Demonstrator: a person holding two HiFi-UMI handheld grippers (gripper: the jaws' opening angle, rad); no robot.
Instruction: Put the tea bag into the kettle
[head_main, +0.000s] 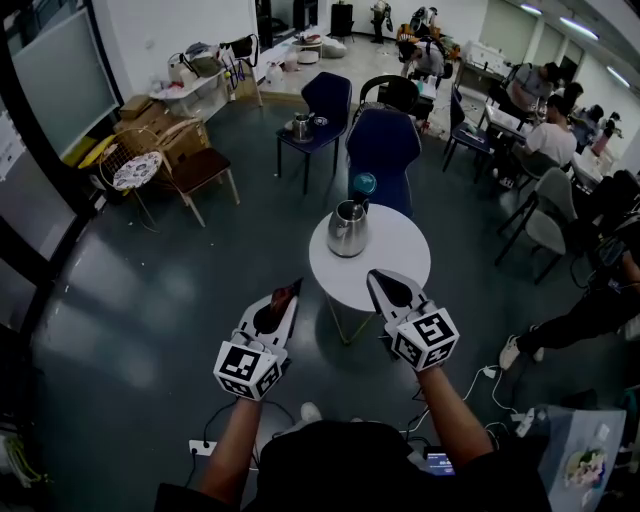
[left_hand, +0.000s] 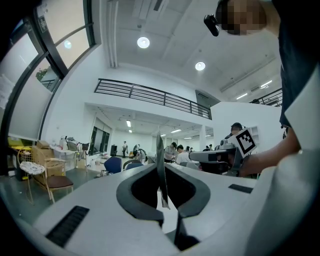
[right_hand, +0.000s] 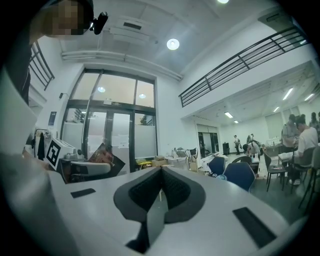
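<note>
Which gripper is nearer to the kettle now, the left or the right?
Right. The right gripper is over the near edge of the table, just in front of the kettle. The left gripper, shut on the tea bag, is off the table, further left.

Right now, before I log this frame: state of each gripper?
left gripper: shut on the tea bag, which stands edge-on between the jaws.
right gripper: shut, with nothing between the jaws.
</note>
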